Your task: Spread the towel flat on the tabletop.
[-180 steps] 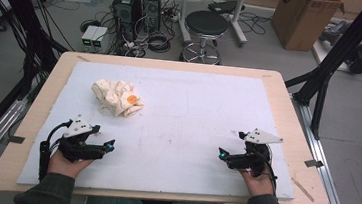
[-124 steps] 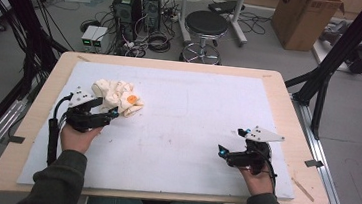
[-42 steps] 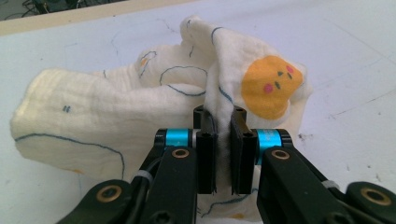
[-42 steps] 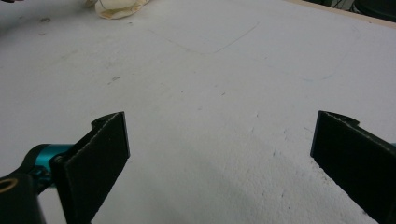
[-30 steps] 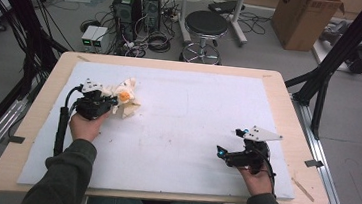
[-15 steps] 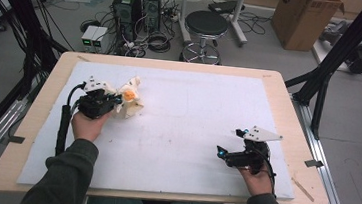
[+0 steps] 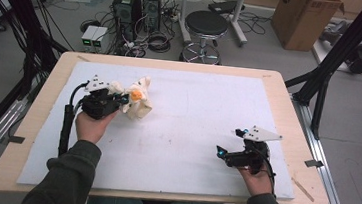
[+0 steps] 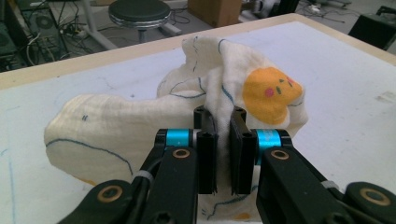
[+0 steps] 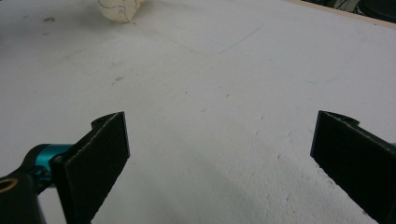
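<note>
Surrounding the pinched cloth (image 8: 187, 116) lies bare white mat (image 7: 203, 114); nothing blocks it.

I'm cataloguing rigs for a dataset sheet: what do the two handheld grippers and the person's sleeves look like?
Each gripper, the left gripper and the right gripper, has black arms with brass-coloured pivots, cyan anodised collars and flat black ribbed jaws. In the high view each carries a grey three-cornered plate on top, and a thick black cable trails from the left one. The sleeves are dark olive green.
</note>
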Motion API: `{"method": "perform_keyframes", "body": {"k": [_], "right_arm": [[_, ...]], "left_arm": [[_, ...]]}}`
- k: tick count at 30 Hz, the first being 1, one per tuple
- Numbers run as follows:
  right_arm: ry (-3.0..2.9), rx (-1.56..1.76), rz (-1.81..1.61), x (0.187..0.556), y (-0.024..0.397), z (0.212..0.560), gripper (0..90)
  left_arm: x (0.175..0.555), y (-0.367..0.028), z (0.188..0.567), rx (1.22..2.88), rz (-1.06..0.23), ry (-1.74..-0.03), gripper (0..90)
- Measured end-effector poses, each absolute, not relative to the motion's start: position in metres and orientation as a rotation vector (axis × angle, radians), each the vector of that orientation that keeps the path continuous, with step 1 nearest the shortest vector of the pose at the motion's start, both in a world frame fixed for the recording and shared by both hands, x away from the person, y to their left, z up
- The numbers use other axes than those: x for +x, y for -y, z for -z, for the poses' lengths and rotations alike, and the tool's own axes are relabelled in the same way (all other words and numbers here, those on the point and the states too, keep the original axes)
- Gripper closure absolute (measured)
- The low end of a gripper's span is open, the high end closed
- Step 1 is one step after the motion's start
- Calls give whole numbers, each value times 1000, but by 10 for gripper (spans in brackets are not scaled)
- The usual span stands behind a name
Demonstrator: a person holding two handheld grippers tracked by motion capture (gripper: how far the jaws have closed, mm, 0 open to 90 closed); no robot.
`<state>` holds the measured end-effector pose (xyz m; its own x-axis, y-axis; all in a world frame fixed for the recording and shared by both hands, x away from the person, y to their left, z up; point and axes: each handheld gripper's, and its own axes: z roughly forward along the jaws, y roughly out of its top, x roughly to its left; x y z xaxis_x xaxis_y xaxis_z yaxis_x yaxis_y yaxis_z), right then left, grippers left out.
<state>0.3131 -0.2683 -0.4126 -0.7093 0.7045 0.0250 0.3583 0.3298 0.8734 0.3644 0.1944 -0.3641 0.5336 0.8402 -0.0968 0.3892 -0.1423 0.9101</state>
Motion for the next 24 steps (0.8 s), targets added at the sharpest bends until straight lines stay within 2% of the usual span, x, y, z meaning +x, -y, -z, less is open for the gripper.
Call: {"method": "perform_keyframes", "body": {"k": [24], "right_arm": [[-2234, 937, -1346, 313, 268, 411, 37]], "left_arm": [[344, -173, 354, 1744, -458, -926, 833]]}}
